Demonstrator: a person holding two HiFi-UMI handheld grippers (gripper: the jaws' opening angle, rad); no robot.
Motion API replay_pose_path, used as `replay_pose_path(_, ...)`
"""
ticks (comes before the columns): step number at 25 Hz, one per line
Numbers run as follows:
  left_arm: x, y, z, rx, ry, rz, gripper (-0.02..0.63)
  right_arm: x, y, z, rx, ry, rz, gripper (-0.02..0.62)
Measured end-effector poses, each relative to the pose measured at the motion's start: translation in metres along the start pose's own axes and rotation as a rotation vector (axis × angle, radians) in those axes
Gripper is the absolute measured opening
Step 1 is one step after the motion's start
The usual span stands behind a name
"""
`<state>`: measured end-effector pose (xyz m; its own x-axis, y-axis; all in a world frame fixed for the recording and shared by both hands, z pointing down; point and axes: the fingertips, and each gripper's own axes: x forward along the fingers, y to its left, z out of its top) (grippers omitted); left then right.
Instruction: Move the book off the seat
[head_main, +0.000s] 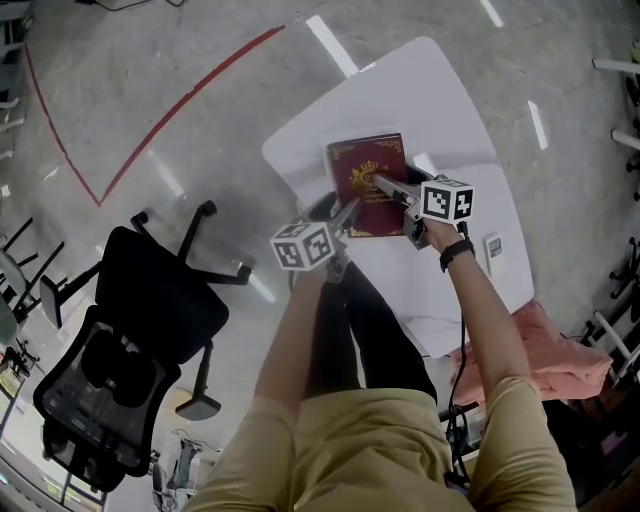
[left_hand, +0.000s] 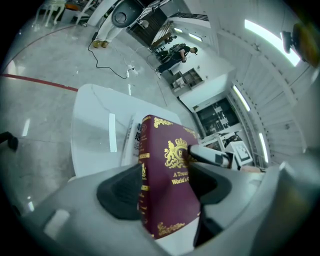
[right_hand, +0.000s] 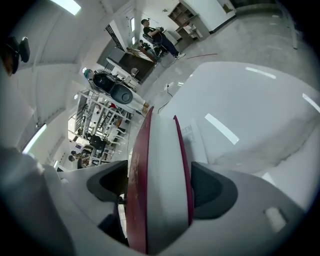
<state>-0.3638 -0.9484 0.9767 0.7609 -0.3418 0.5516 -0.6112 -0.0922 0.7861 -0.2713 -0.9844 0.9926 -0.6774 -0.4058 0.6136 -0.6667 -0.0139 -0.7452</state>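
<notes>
The book (head_main: 360, 165) on the table (head_main: 440, 110)

Lies flat on the white top, over a sheet of paper (left_hand: 130, 142), well apart from the black chair (head_main: 150, 290). Held at the near end by the left tongs (left_hand: 165, 187), clamped tight across spine and cover. Sits inside the right tongs (right_hand: 157, 187) too, page side in, yet with jaws apart there, pads just beside the covers, not squeezing.

Maroon book (head_main: 365, 165) on white table (head_main: 430, 100)
</notes>
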Motion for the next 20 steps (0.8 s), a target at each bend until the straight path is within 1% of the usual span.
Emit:
replay_pose_path(2,0.002,0.002,-0.001,0.004,0.002,0.001,0.284,-0.004,-0.008,0.005,-0.022,-0.016,-0.029,0.400)
replay_pose_path(3,0.001,0.002,-0.001,0.005,0.001,0.003,0.284,-0.007,-0.012,0.008,-0.043,-0.015,-0.045,0.430)
replay_pose_path(4,0.000,0.002,0.000,0.004,-0.001,0.004,0.284,-0.011,-0.014,0.010,-0.070,-0.012,-0.064,0.442)
replay_pose_path(6,-0.003,-0.003,0.002,0.004,-0.004,0.001,0.288,-0.023,-0.014,0.018,-0.111,-0.023,-0.092,0.442)
replay_pose_path(10,-0.009,-0.018,0.012,0.035,-0.014,-0.005,0.290,-0.048,-0.004,0.037,-0.124,-0.082,-0.092,0.446)
replay_pose_path(13,-0.017,-0.032,0.027,0.063,-0.039,0.002,0.290,-0.066,0.014,0.050,-0.164,-0.126,-0.090,0.446)
replay_pose_path(15,-0.029,-0.047,0.039,0.098,-0.060,0.010,0.295,-0.081,0.029,0.055,-0.225,-0.151,-0.122,0.432)
replay_pose_path(18,-0.059,-0.081,0.061,0.171,-0.102,0.025,0.284,-0.106,0.064,0.056,-0.321,-0.180,-0.173,0.397)
replay_pose_path(20,-0.081,-0.108,0.072,0.234,-0.127,0.040,0.272,-0.124,0.094,0.055,-0.375,-0.204,-0.188,0.375)
